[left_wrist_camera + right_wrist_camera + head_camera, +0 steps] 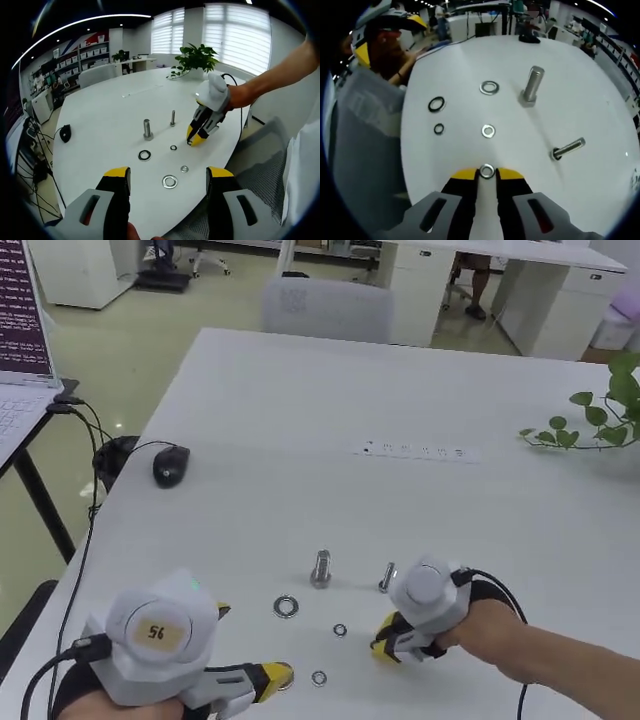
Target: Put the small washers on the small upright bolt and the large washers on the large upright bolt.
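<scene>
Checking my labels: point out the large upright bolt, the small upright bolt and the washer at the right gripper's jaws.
large upright bolt (321, 565): head view, mid-shank.
small upright bolt (388, 576): head view, mid-shank.
washer (487, 166): right gripper view, far edge of its ring.

The left gripper (275, 677) has a chunky pale grey body with a round top. On that top sits a tan sticker (160, 632) with dark numbers, and a tiny green light (190, 586) glows beside it. A black cable (60, 655) comes out of its back. Its two fingers (118, 175) are black with yellow tips. The right gripper (385, 642) is white with a round knob, the same yellow tips and a thin black wire (503, 587) behind it. The person wears a white shirt (300, 170).
</scene>
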{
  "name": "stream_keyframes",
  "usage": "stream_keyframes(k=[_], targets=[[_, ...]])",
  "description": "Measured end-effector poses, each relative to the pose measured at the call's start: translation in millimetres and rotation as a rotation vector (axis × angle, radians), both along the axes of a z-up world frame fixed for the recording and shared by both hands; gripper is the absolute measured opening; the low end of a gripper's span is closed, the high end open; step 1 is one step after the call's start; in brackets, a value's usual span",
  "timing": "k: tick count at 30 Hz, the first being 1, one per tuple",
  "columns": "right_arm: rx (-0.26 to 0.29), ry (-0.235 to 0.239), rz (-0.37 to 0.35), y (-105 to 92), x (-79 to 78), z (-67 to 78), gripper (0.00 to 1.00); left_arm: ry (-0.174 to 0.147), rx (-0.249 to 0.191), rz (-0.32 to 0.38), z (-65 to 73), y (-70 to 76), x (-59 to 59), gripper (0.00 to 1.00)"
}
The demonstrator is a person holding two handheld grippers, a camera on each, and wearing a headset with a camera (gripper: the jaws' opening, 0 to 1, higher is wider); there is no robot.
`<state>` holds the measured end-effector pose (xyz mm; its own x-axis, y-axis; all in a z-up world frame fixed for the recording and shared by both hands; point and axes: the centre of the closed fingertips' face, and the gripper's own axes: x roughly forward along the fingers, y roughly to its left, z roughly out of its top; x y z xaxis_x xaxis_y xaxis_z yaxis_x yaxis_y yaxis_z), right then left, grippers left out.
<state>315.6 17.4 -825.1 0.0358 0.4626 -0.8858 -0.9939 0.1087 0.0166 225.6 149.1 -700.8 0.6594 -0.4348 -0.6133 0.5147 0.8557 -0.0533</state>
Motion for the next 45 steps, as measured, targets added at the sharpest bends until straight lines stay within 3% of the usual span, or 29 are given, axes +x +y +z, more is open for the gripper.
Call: stream_keyframes(k=[4,16,23,25,31,35,45], targets=[[-0.045,-0.029,0.090,-1.0,-4.2,-0.7,0.18,-0.004,0.001,-0.006,2.7,-0.2,3.2,0.61],[-0.051,-0.024,0.087,-2.1,-1.4,-0.8,0.13,-0.007,-0.006,-0.016,3.3,-3.8,9.4,0.61],[0.002,0.002,-0.001,-8.2,-1.0,0.3,0.13,-0.002,-0.004,0.000,2.9,1.3,10.2,0.61],[0.010,-0.010,-0.008,-12.1,-0.6,1.4,0.13,0.002,-0.005,0.002,2.1,1.9,9.4,0.61],[0.059,-0.010,-0.114,-23.8,9.2,9.2,0.13,0.008,-0.010,0.019,0.6,3.3,8.9,0.60],[0.067,-0.014,-0.141,-30.9,17.1,13.4,0.13,0.005,-0.011,0.025,0.9,3.0,9.8,0.60],[0.119,-0.100,-0.221,-32.1,59.8,47.9,0.13,-0.002,-0.009,0.038,2.9,5.9,12.0,0.60]])
